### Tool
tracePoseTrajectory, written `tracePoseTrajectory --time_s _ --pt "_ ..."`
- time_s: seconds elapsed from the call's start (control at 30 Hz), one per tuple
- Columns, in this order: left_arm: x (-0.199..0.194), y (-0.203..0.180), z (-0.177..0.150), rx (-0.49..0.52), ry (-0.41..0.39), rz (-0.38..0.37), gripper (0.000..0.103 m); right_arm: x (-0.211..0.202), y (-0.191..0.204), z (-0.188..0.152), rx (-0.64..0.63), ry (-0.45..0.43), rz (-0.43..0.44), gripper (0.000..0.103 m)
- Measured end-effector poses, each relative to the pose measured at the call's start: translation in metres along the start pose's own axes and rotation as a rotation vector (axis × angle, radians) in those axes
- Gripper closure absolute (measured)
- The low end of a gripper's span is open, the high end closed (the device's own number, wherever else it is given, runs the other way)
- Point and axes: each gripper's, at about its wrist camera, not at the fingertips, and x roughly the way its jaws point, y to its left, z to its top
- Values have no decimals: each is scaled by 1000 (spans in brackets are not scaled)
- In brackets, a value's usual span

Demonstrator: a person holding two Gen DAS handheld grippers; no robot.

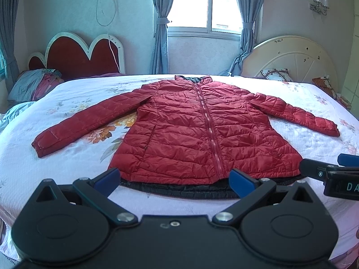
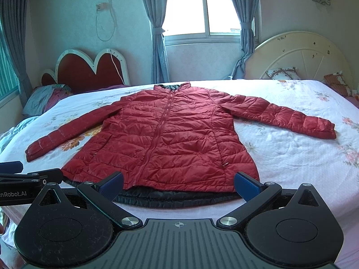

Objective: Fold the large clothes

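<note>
Left tool [image 1: 175, 180] jaws wide apart; right tool [image 2: 179, 183] likewise, side by side.

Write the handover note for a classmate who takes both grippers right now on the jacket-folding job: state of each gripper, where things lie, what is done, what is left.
Left gripper: jaws open, holding nothing, near the jacket's hem.
Right gripper: jaws open, holding nothing, also near the hem, beside the left one.
Red puffer jacket: flat on the bed, front up, zipped, collar toward the window, both sleeves spread out to the sides. A black lining edge shows under the hem.
Done: jacket laid out; no fold made.
Left: all the folding, probably sleeves in first, then the body.
</note>
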Motion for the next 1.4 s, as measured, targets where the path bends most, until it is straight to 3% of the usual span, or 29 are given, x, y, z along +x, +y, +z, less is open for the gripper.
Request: tracePoseTrajectory --time_s 0.37,0.6,0.83,1.0,1.07,1.17,1.4 --pt "21 -4 15 17 -22 -46 0 13 -21 12 78 -28 -55 0" --pt "69 -25 39 17 6 -84 0 48 -59 31 112 -29 -90 0" --pt "133 -58 75 -43 -34 -136 0 116 -149 65 236 -3 -146 0" --pt "197 -87 105 -90 39 -147 0 155 -232 84 373 -22 -215 0" --pt "221 -99 113 -107 57 -132 0 169 -270 85 458 -38 -250 0" --pt "242 -114 122 -122 9 -85 0 184 -323 82 567 -56 -319 1" --pt "292 -148 145 -109 65 -146 0 203 -402 67 733 -71 -402 4"
